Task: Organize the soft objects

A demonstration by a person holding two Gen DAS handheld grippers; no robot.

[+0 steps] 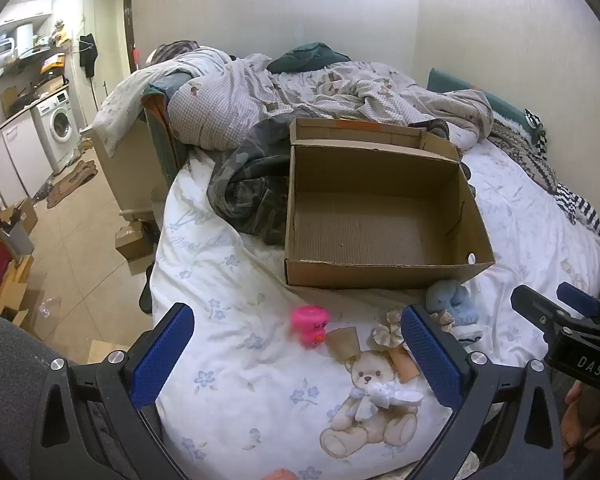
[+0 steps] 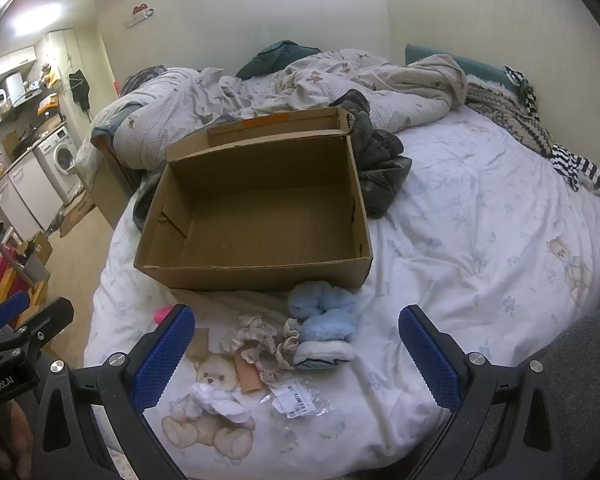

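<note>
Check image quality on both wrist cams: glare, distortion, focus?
Left wrist: strong fisheye bend with black corners, ceiling glare blown out top left, cardboard box sharp, left gripper fingers sharp too. Right wrist: same barrel distortion, ceiling light flares top left, blue plush and box crisp, right gripper dark in the foreground; no motion blur in either.

Two fisheye wrist cameras, side by side near the bed's [image 1: 240, 280] front edge, look forward and down, sharing the open cardboard box [image 2: 256, 272] close ahead.
</note>
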